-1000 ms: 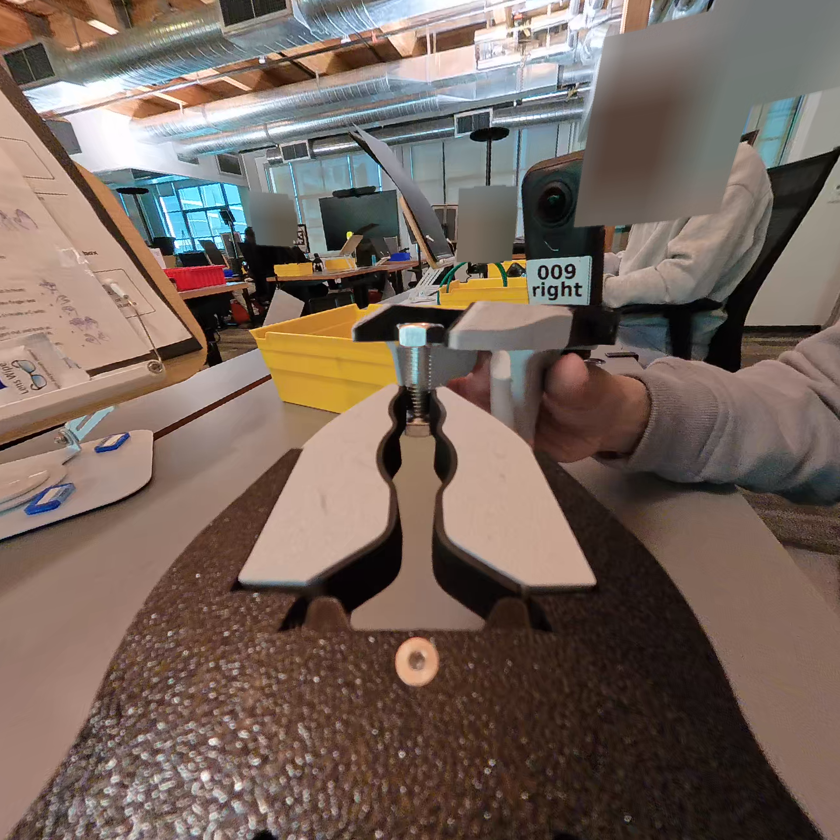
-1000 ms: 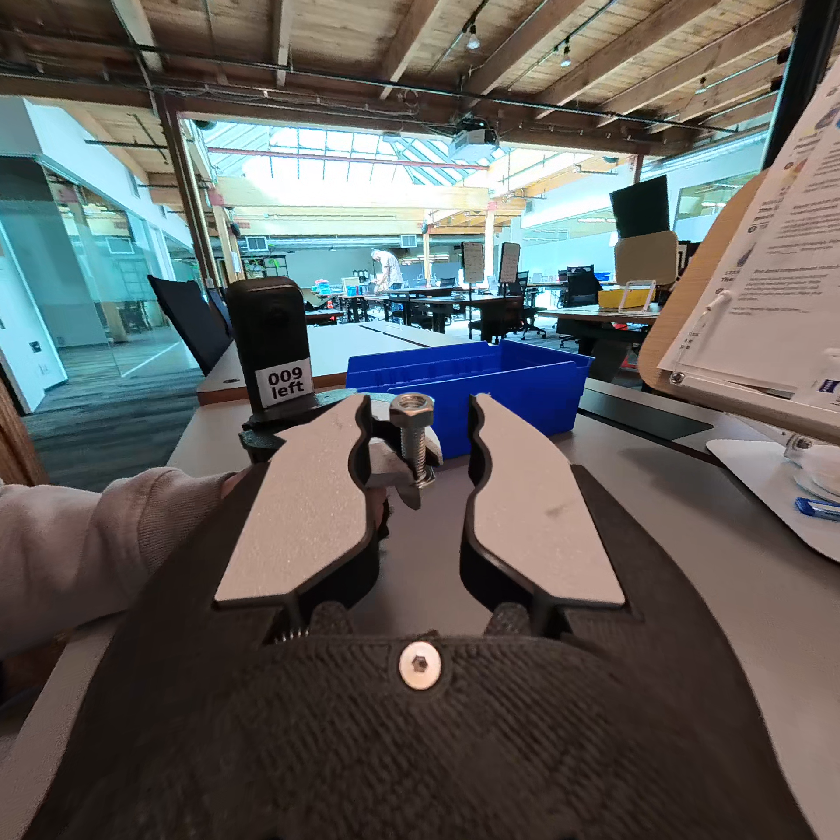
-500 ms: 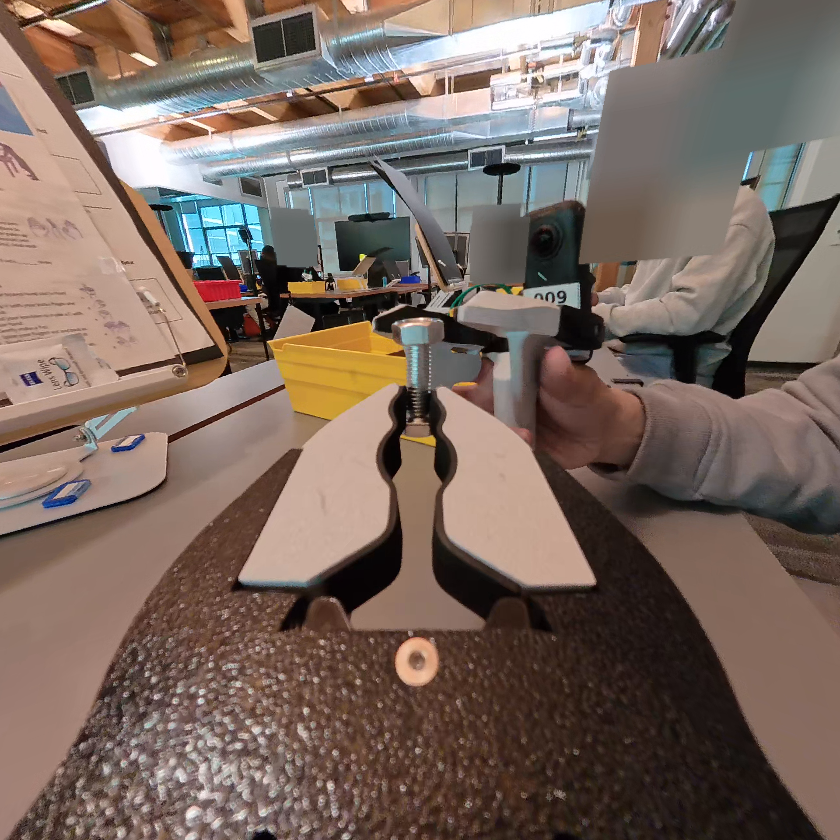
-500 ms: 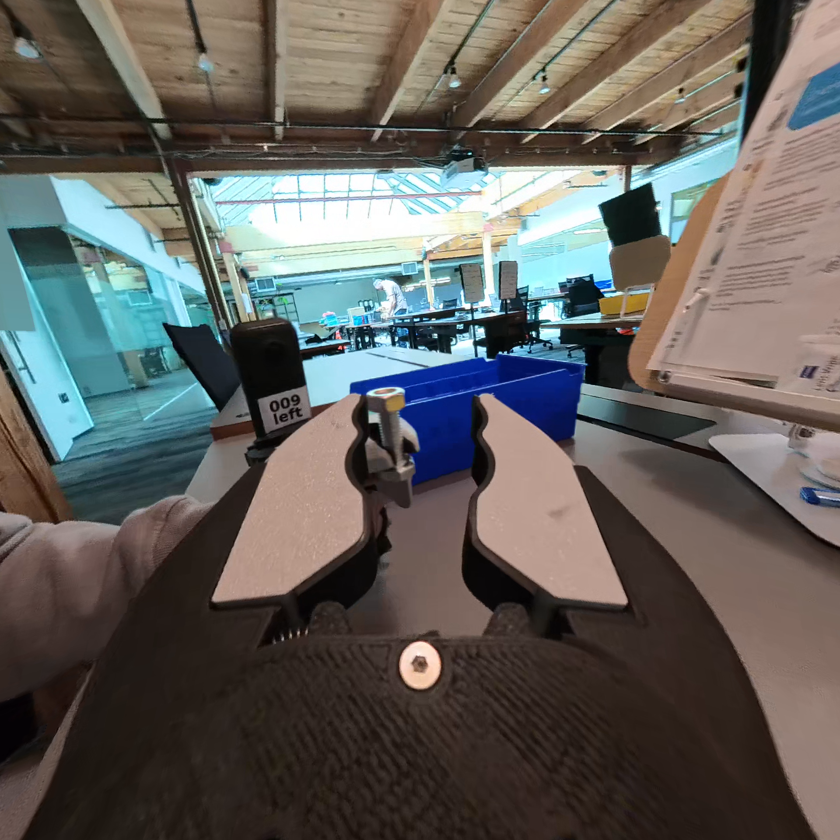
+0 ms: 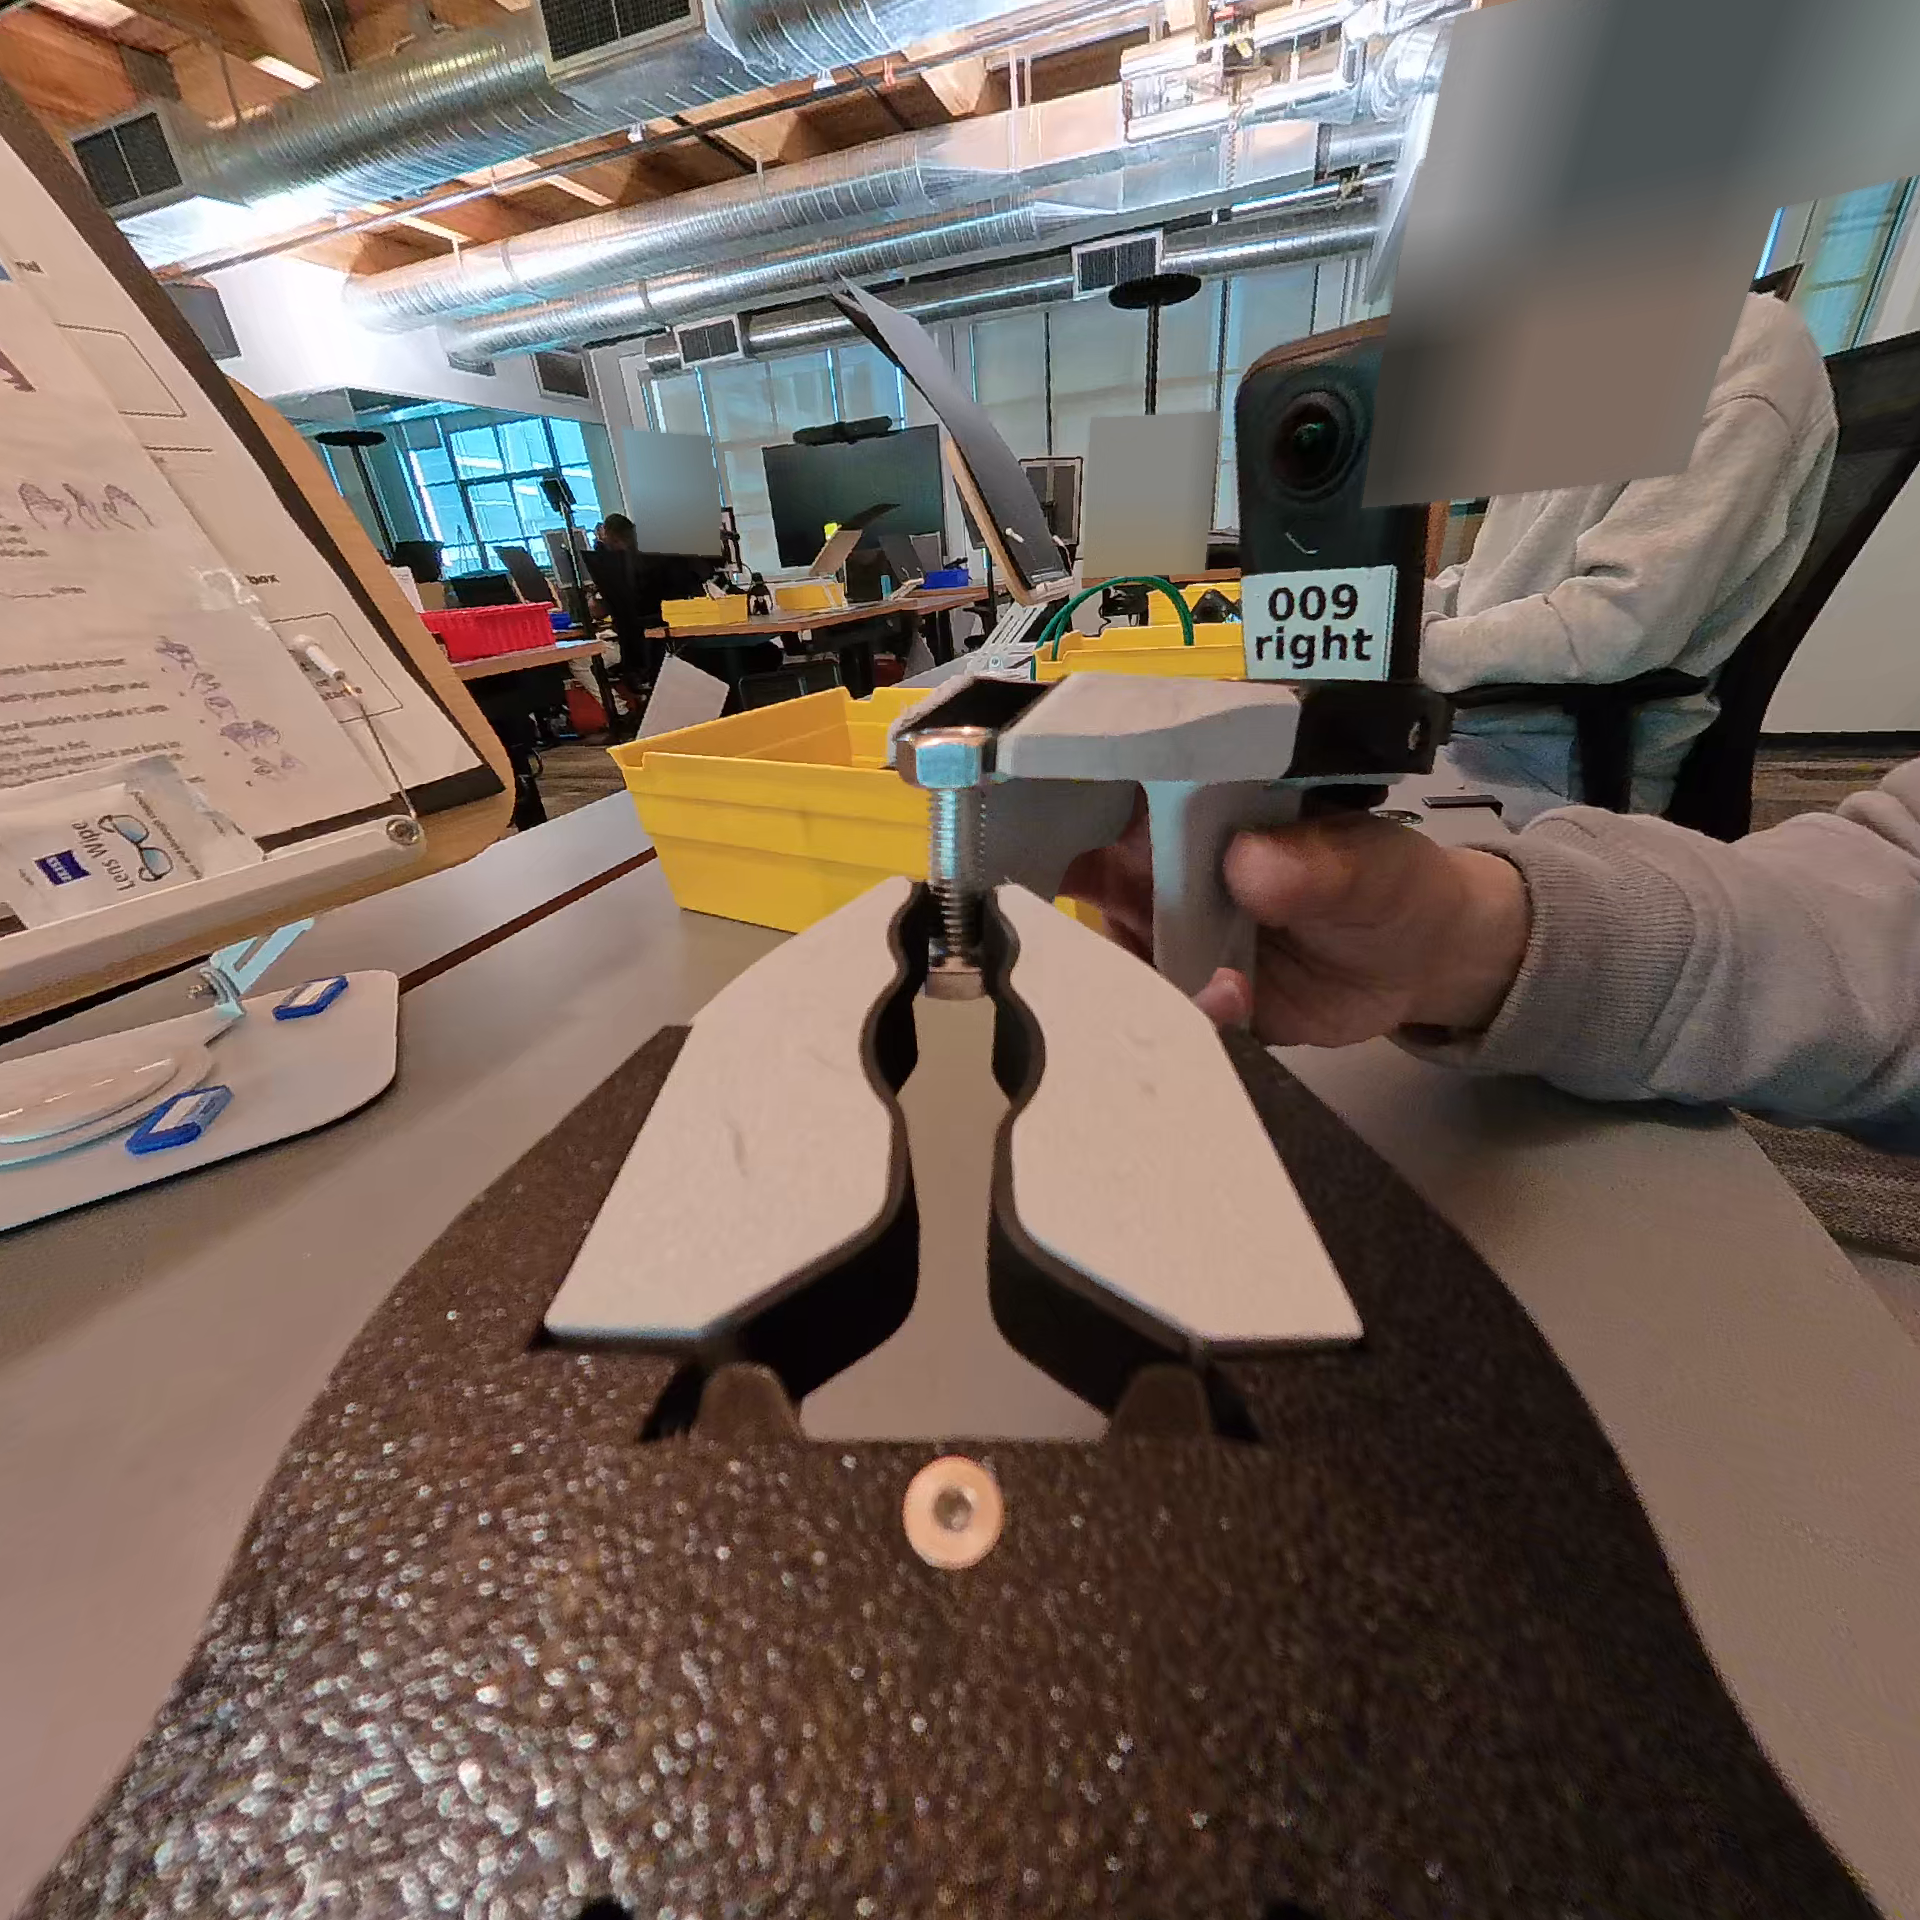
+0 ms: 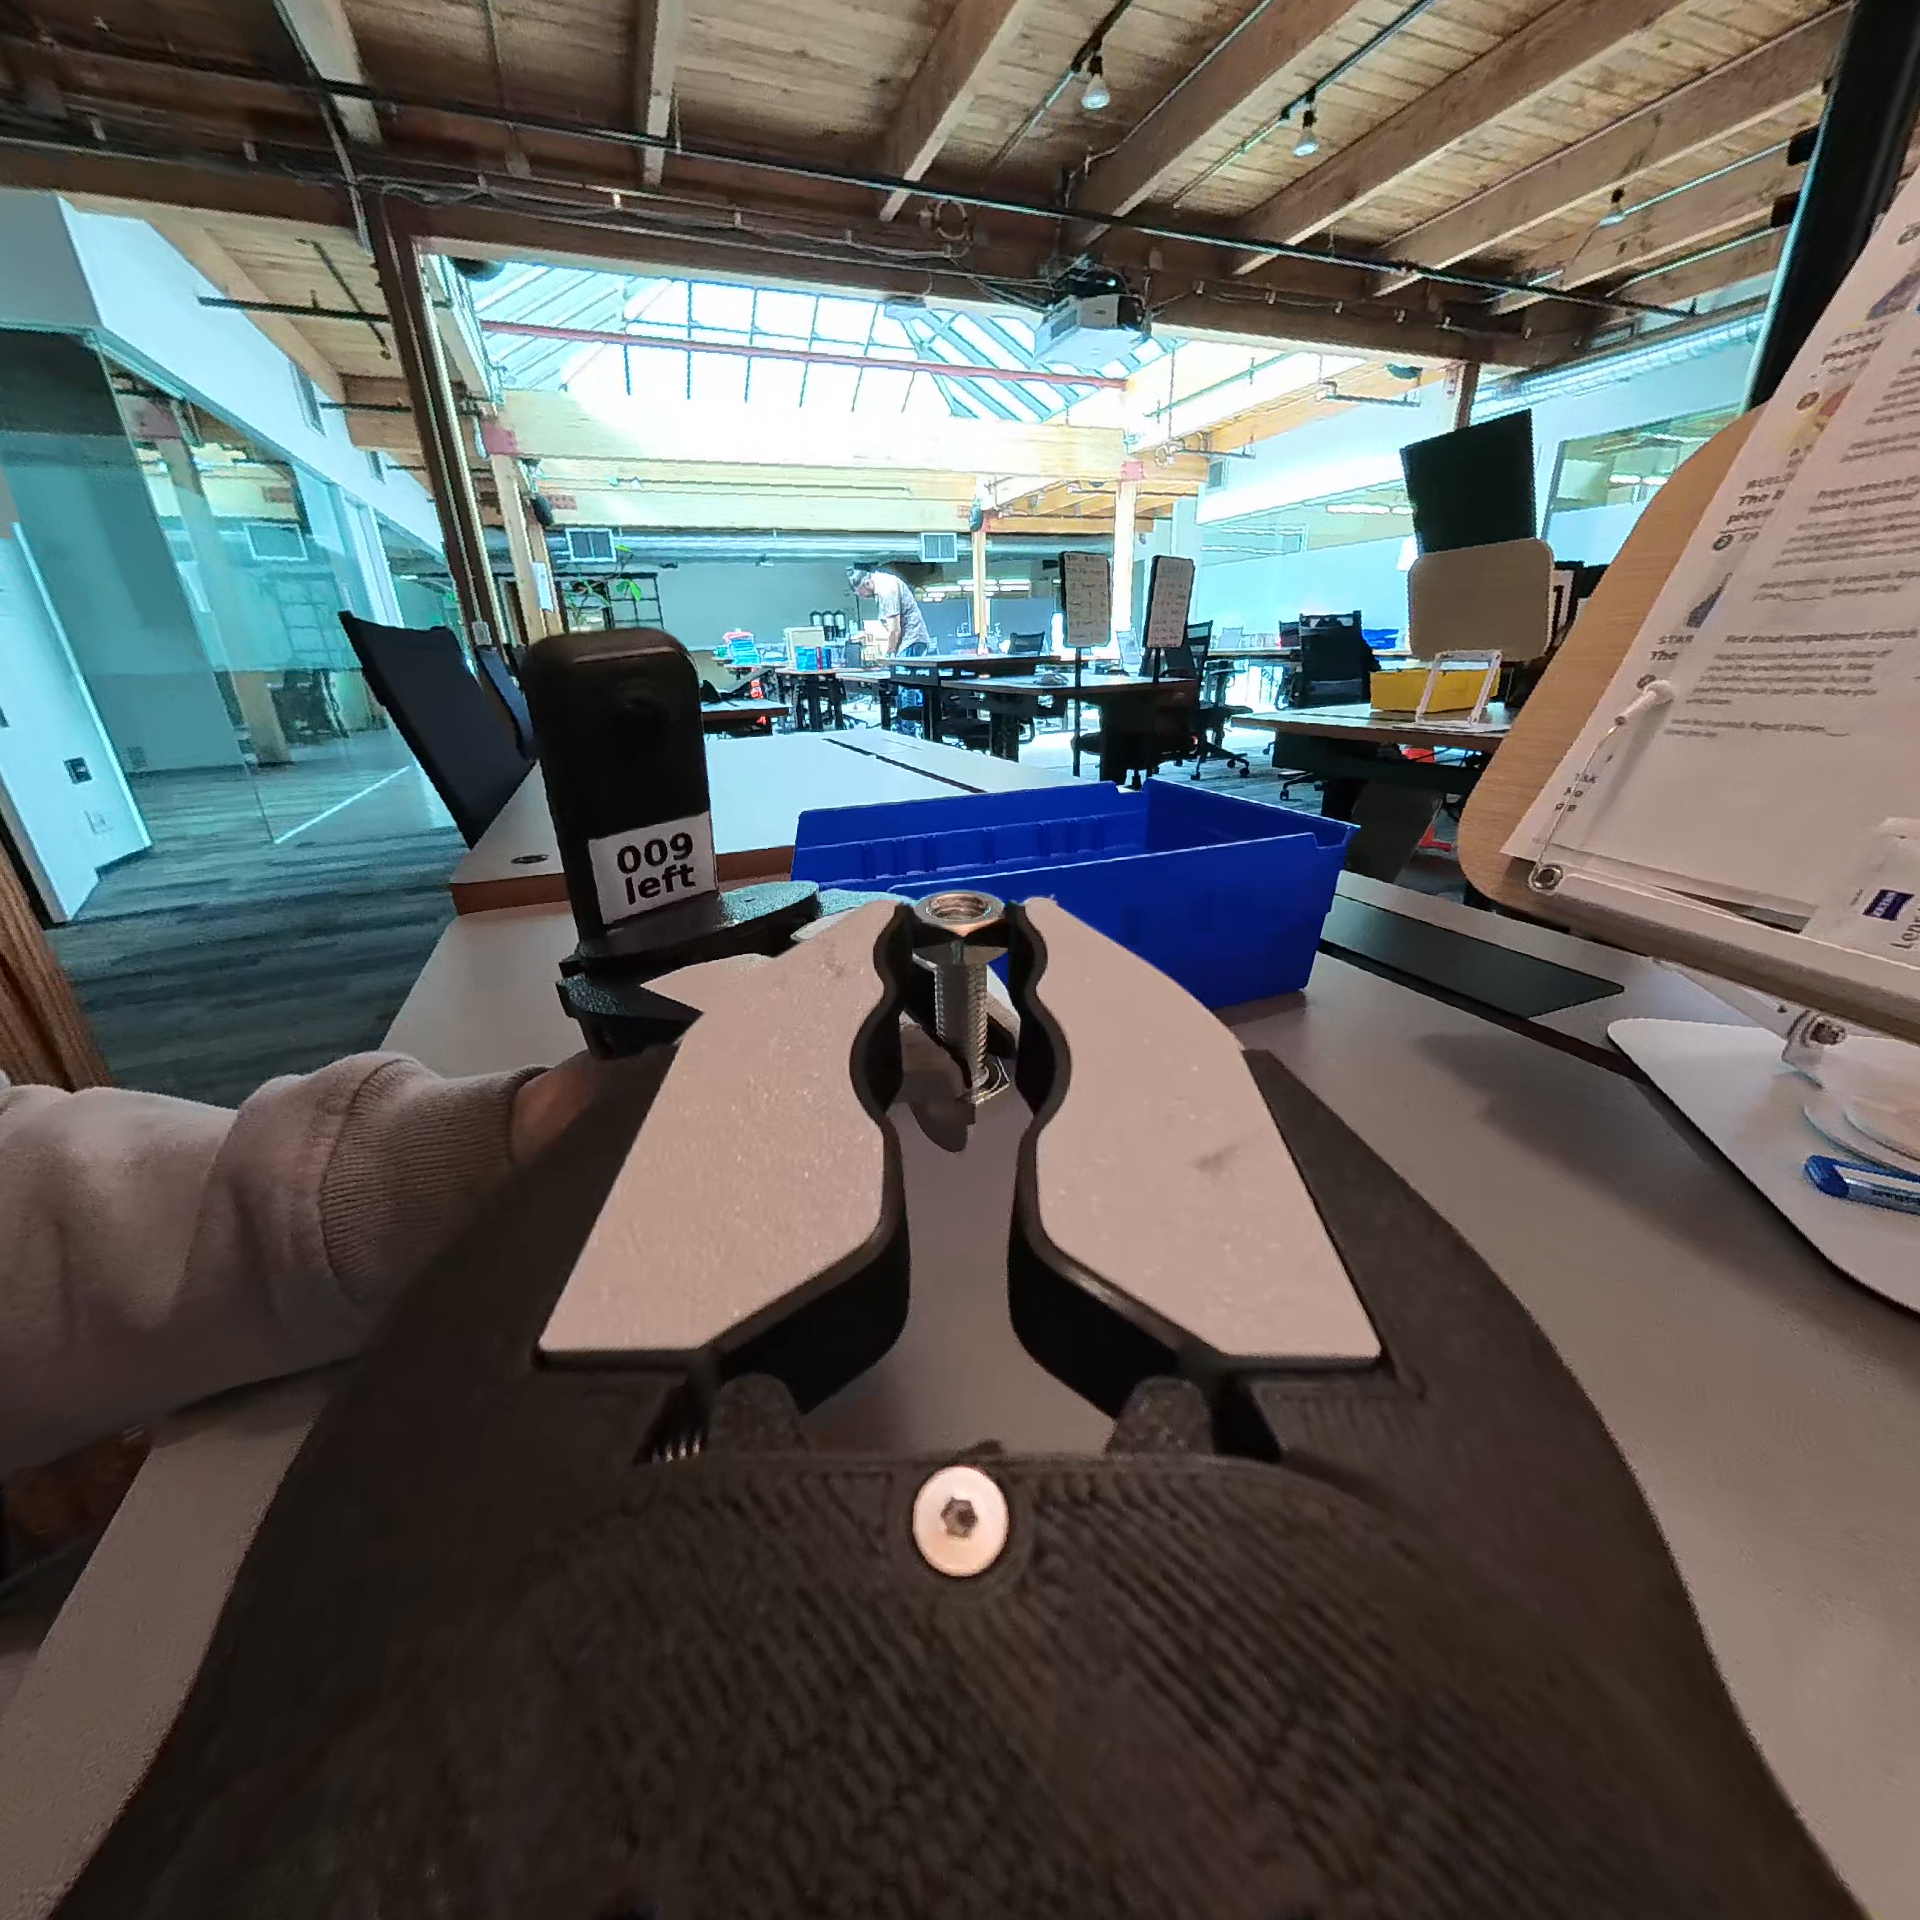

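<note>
Both grippers pinch one upright bolt (image 5: pixel 954 831), frame centre.
Left gripper (image 5: pixel 954 940) fingers clamp the threaded shank; right gripper (image 6: pixel 961 925) fingers clamp the hex head.

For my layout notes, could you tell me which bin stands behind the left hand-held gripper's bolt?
The yellow bin; the blue bin appears only facing the right hand-held gripper.

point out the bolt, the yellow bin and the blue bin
bolt (image 5: pixel 954 847), left wrist view, on its threaded shank
yellow bin (image 5: pixel 769 831), left wrist view, on its front wall
blue bin (image 6: pixel 1164 883), right wrist view, on its front wall
</note>
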The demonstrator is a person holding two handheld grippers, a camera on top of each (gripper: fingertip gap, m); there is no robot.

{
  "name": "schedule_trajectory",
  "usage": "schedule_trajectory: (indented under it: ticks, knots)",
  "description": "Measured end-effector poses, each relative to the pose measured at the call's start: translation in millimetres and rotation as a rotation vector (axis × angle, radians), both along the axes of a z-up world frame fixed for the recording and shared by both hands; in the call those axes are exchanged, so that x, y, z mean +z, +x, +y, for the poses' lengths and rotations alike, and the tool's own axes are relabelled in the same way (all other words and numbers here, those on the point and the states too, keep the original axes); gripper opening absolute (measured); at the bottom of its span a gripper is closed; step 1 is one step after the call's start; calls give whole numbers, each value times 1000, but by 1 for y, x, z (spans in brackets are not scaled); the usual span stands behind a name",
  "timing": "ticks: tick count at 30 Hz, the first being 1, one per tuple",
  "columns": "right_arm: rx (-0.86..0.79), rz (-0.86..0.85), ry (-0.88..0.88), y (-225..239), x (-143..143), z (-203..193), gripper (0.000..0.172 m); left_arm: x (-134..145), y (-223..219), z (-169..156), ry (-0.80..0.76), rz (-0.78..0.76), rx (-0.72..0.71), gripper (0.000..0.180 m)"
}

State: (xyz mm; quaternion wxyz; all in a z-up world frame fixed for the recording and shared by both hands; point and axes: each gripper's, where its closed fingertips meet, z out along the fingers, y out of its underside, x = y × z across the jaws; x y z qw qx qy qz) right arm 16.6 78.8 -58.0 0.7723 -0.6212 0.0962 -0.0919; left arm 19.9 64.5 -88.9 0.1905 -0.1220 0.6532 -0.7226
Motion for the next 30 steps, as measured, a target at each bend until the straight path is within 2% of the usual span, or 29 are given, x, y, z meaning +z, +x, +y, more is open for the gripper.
schedule_trajectory:
  ticks: [3,8,11,13,16,18,21,25,30]
  knots:
    - [62,-11,9,-5,4,-1,17,3,-5,-2,-22,-2,-41,8]
    - [230,89,155,-13,22,-12,17,12,-20,-7,-85,-11,-165,8]
    - [65,-24,124,4,41,-36,17,2,-12,-6,-10,0,-108,8]
    - [-174,-53,-57,39,42,-67,17,-5,-7,-3,40,5,-69,8]
    - [-491,-21,-487,79,18,-145,17,-6,-4,-1,51,6,-51,8]
    - [-684,55,-675,96,-1,-208,17,-6,-3,0,46,17,-53,8]
    - [-737,315,-812,106,-51,-263,17,-6,-3,-2,45,31,-61,8]
    - [-583,552,-813,103,-96,-262,17,-10,-4,-4,59,36,-67,8]
    - [-534,566,-869,102,-112,-254,17,-11,-1,-1,58,47,-55,8]
